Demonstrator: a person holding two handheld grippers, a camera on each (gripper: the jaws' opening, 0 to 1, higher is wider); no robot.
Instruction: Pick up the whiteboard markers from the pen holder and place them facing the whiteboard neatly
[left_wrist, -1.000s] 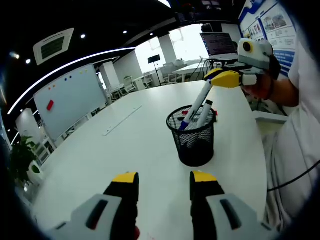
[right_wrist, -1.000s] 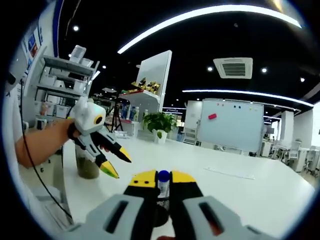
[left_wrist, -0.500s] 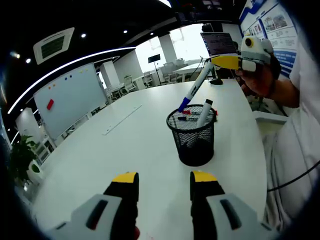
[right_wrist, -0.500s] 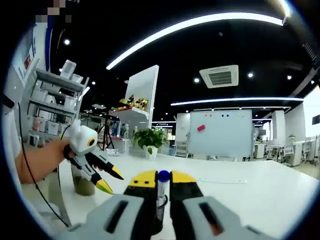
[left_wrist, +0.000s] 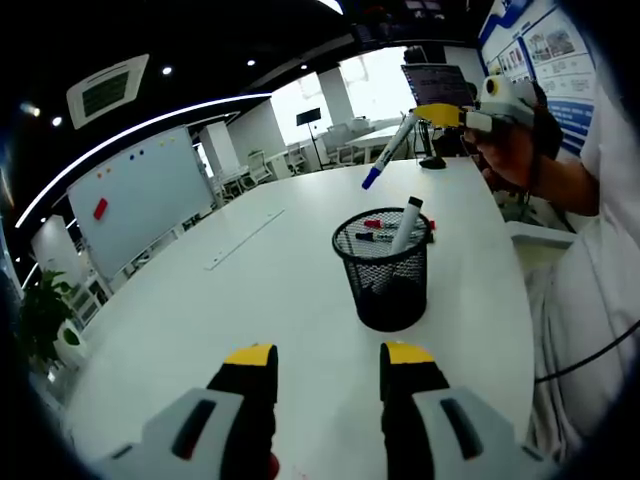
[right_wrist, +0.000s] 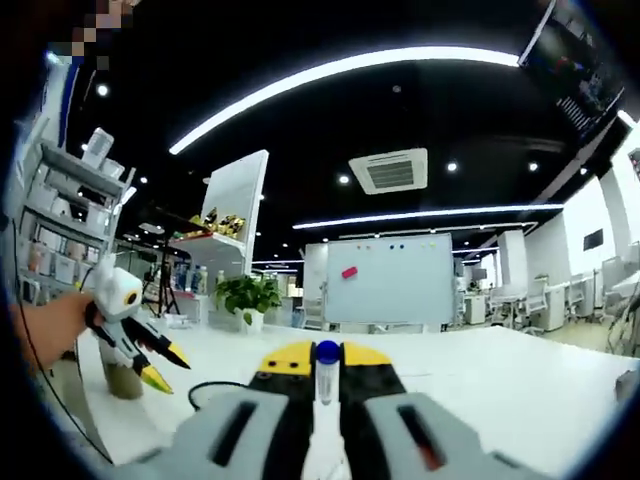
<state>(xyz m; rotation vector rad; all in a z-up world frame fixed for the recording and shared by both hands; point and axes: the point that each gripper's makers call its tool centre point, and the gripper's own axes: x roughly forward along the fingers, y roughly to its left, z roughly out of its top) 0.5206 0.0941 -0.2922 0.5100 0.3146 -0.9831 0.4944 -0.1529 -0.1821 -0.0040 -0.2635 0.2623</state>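
**Marker held clear above the pen holder**

A white whiteboard marker (left_wrist: 390, 150) with a blue cap is clamped between the jaws of the right gripper (left_wrist: 428, 113), held in the air above and apart from the black mesh pen holder (left_wrist: 388, 268). Its long axis is tilted, blue cap end lowest, pointing down toward the table (left_wrist: 250, 300). In the right gripper view the same marker (right_wrist: 326, 372) is seen end-on between the closed yellow tips. More markers (left_wrist: 406, 224) are left standing in the holder. The left gripper (left_wrist: 327, 358) is held with jaws apart and empty. A whiteboard (left_wrist: 140, 198) stands beyond the table; the wall posters' writing is probably too small to be read.
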